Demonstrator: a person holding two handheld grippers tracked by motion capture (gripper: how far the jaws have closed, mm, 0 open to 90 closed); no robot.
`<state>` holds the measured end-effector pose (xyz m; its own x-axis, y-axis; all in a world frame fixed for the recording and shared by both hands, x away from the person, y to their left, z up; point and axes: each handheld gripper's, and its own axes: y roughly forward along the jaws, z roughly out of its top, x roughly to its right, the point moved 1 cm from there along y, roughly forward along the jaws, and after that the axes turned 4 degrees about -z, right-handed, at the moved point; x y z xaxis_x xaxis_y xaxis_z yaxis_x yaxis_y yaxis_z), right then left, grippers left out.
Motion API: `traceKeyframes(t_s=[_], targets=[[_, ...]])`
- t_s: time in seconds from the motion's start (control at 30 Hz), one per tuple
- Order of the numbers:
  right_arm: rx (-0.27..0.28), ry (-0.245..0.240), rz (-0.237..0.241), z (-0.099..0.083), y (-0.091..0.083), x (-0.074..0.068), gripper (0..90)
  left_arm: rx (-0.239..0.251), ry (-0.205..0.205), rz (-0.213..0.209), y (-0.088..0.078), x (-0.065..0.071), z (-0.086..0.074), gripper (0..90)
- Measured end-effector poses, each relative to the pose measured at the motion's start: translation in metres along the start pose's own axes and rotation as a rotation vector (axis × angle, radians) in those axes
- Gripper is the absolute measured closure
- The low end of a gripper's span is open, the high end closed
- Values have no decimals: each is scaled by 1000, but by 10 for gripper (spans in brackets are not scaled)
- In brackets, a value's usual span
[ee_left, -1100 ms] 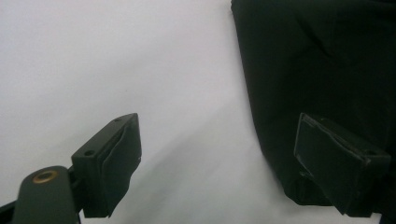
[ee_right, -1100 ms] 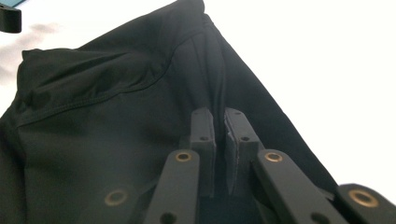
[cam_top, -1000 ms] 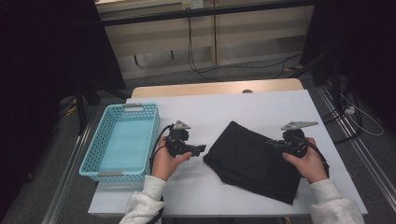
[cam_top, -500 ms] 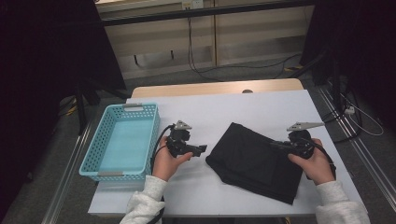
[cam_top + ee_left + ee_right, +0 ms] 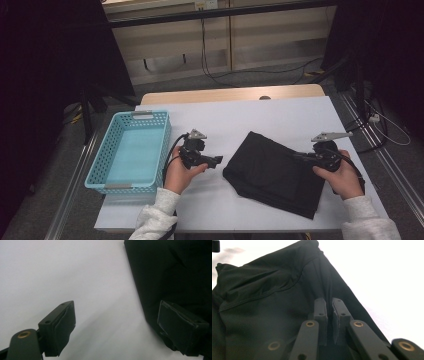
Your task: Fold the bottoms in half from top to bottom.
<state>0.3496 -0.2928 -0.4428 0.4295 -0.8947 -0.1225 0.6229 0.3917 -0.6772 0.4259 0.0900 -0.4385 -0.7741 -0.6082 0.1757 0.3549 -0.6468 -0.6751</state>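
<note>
Left tool [image 5: 216, 161] at centre-left of the high view: jaws spread, nothing between them, aimed toward the black garment [image 5: 277, 172]. Right tool [image 5: 301, 156] at right of frame, over the garment's right edge, jaws drawn together. Garment folded flat on the white tabletop [image 5: 280, 115], lower right of centre; blue basket [image 5: 131, 150] well apart at left, nothing inside.

Left gripper view: tool [image 5: 125, 327] wide open above bare tabletop [image 5: 62, 277], garment [image 5: 175, 272] filling the upper right, its edge running under the right-hand pad [image 5: 181, 328].

Right gripper view: tool [image 5: 329, 320] nearly closed, a fold of garment [image 5: 267, 300] rising toward the pads; whether cloth is actually pinched cannot be told.

Likely risks: a thin pinch slipping free on a lift, or one layer rising alone and undoing the fold; left tool catching the edge unevenly and dragging the cloth askew.
</note>
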Motion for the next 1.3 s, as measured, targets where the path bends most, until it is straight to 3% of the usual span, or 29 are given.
traceKeyframes(t_s=[1.3], targets=[[-7, 11, -18, -10, -21, 11, 831, 6, 6, -5, 4, 5, 1, 147]])
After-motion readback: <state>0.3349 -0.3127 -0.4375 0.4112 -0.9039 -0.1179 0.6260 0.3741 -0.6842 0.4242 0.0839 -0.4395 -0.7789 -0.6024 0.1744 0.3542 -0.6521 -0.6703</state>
